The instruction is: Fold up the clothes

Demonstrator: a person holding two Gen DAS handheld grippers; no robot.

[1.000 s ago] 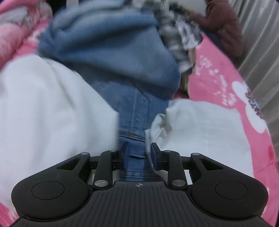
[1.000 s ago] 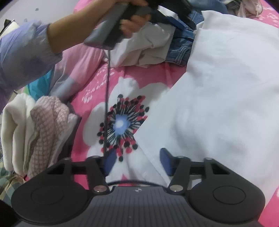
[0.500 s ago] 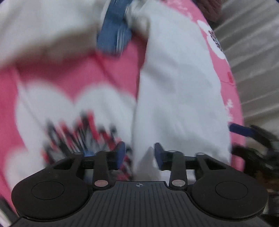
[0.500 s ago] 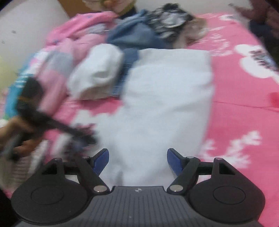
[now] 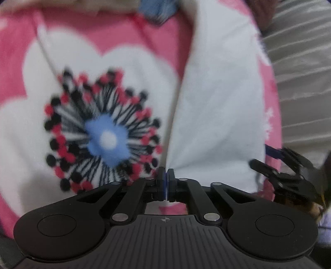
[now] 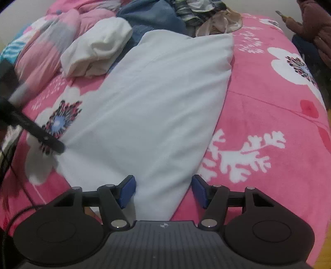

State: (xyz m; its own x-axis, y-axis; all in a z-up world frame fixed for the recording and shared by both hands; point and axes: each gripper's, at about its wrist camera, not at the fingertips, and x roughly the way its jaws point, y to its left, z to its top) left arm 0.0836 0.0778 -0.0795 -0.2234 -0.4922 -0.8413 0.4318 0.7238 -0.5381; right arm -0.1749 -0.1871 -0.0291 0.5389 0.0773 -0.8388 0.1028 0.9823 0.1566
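Since the earlier frame, left tongs (image 5: 165, 182) have shifted from the jeans to the white garment's (image 6: 153, 99) near corner, now pinched shut on it. Right tongs (image 6: 163, 191), just narrowing, stand apart astride its other corner. Pink floral bed (image 6: 269, 115); clothes pile (image 6: 157, 18) behind.

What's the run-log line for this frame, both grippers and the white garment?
left gripper: shut on white garment near corner | right gripper: open, straddling other near corner, jaws just narrowing | garment: flat on pink bedspread
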